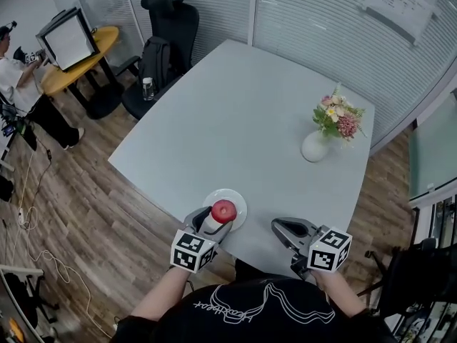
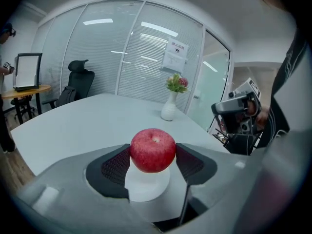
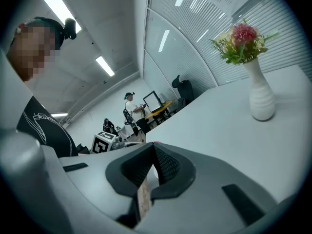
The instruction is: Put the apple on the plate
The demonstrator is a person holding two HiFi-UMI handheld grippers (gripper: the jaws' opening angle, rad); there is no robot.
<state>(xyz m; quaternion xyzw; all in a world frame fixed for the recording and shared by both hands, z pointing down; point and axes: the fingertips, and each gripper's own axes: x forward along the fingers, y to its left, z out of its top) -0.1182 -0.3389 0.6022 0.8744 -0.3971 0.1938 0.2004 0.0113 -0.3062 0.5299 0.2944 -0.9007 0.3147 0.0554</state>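
The left gripper (image 1: 218, 217) is shut on the apple (image 2: 152, 150). The red apple sits right between its two dark pads (image 2: 116, 165), touching both. The right gripper (image 3: 155, 154) is closed with nothing in it and waits just beside, near the edge of the bench (image 1: 250, 120).

The white plate (image 1: 238, 198) is right under the apple, close to the person. I cannot tell if the apple is touching the plate or is just above it.

I think the job now is to set the apple down. To do it well, go down slowly until the apple rests in the middle of the plate. Then open the gripper gently, so the round apple does not roll off.

Farther back on the bench stands a white vase (image 1: 315, 146) with flowers, well apart from the plate.
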